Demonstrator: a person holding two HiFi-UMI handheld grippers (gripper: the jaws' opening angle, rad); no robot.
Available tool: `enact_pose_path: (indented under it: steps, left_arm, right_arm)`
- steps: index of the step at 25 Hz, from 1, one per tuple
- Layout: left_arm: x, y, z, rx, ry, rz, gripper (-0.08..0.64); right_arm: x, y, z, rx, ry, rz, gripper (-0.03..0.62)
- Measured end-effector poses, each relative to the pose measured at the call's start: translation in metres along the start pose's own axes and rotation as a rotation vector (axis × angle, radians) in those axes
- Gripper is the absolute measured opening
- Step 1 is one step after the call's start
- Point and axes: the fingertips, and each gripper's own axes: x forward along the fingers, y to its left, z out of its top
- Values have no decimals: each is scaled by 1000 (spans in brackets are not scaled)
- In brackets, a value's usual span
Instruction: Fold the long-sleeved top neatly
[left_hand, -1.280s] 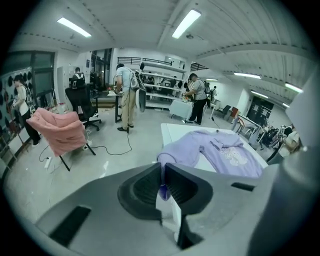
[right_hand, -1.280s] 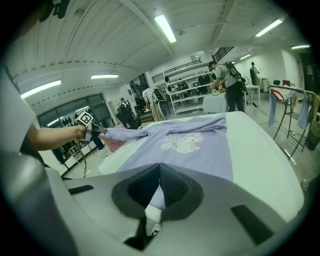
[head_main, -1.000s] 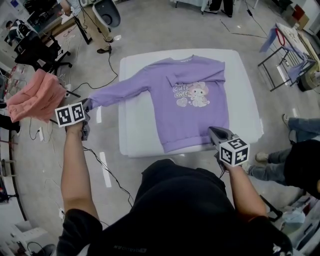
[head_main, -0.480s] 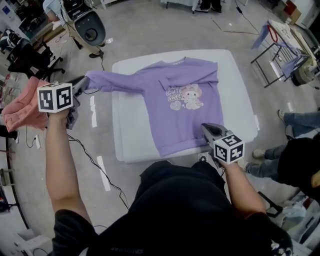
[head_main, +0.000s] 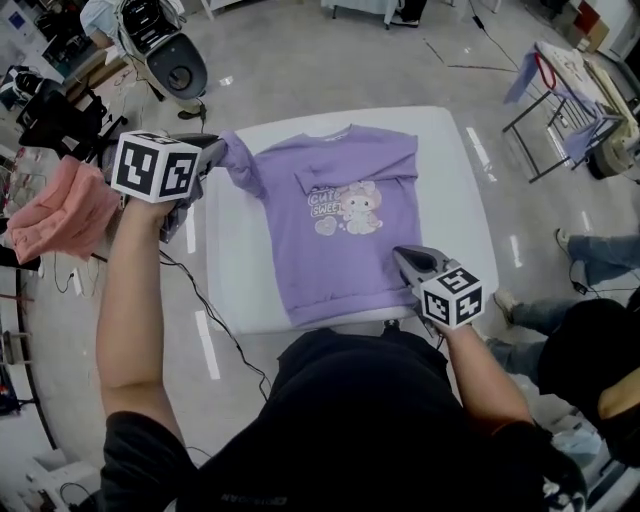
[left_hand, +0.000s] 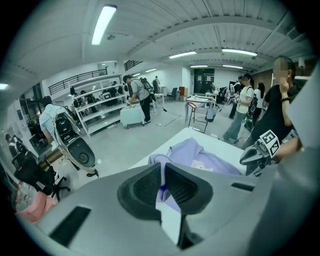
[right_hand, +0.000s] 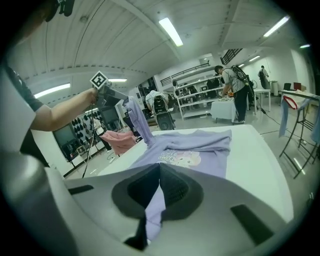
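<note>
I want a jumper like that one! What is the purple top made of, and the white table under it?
The purple top looks like soft knit cloth, maybe cotton fleece. It is matte, it creases and droops where one sleeve is held up, and it has a banded hem. The white table is smooth and matte with rounded corners. It could be a padded cover or plastic; I can't tell which.

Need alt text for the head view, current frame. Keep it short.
A purple long-sleeved top lies print-up on a white table, seen from above. The left gripper holds one sleeve lifted at the table's far left corner; the right gripper is shut on the hem at the near right.
</note>
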Motion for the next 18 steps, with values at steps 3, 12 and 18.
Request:
enact_pose_path:
  steps: [3,12,18]
  left_arm:
    - [31,-33,19,57,47,-24,31]
    - [140,-110,41,64,218,-121,31]
    - [208,-141,31,47,337,-158,31]
  right_arm:
    - [-5,-18,4,1,-6,12,5]
    - [-22,-63,-1,36,-15,14,5]
    - [-33,-90,-12,75,-11,-4,5]
